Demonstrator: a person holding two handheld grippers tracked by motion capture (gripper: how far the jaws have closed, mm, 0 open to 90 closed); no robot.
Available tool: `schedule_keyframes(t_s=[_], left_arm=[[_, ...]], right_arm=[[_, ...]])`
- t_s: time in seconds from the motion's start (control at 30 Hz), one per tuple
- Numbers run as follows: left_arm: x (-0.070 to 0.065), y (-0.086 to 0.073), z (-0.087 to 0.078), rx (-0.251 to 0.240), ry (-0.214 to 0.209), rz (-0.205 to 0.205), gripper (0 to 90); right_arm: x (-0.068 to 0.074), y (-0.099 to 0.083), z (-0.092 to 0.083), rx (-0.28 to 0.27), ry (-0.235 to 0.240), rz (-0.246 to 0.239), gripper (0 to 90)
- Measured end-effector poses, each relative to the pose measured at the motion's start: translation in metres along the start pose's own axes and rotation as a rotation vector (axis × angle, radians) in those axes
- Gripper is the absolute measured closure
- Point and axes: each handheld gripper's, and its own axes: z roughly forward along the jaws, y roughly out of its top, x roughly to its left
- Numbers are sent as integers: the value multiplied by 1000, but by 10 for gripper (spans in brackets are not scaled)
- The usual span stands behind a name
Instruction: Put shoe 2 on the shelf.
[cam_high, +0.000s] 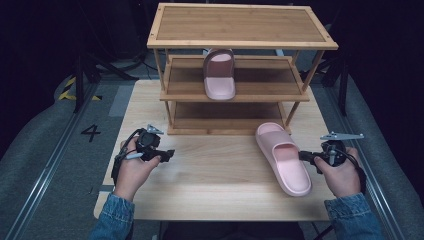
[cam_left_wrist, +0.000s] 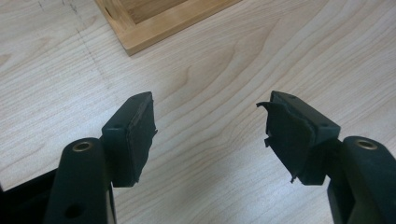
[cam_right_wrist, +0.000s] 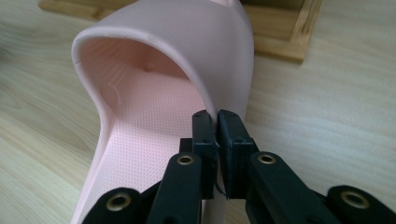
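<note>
A: What are you holding right now?

B: I am holding a tool in each hand. My right gripper (cam_right_wrist: 217, 122) is pinching a pink slipper (cam_high: 284, 159). The two black fingers (cam_right_wrist: 204, 135) are almost together, and the thin side wall of the slipper is squeezed between them.

A: Which part of the slipper are you pinching?

B: I am pinching the edge of the strap, on the side nearest my right hand (cam_high: 342, 172). In the right gripper view, the strap is curving up and over in front of my fingers, and the bumpy inside of the slipper is showing under it.

A: Where is the slipper sitting?

B: It is lying on the table (cam_high: 215, 185), toward the right, with its toe end pointing at the shelf (cam_high: 242, 42). Its toe is close to the bottom of the shelf.

A: And your other hand?

B: My left gripper (cam_left_wrist: 212, 128) is holding nothing. Its fingers are standing wide apart over bare wood. My left hand (cam_high: 134, 167) is sitting near the left side of the table, well apart from the slipper.

A: What is farther back?

B: The wooden shelf is standing at the far end of the table. It has three levels. A second pink slipper (cam_high: 219, 74) is lying on the middle level, with its heel poking out toward me.
</note>
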Motion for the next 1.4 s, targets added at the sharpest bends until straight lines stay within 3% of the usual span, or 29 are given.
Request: schedule_keyframes(t_s=[0.5, 0.67, 0.87, 1.1, 1.4], left_arm=[[3, -2, 0, 1, -3, -8, 331], [4, -1, 0, -1, -2, -9, 331], [5, -1, 0, -1, -4, -10, 331], [4, -1, 2, 1, -4, -9, 331], [6, -2, 2, 1, -5, -14, 331]], right_arm=[[22, 49, -44, -60, 85, -49, 864], [30, 63, -59, -76, 74, -98, 865], [35, 81, -70, -110, 105, -102, 866], [34, 106, -67, -160, 97, -70, 866], [31, 145, -44, -163, 52, -46, 866]])
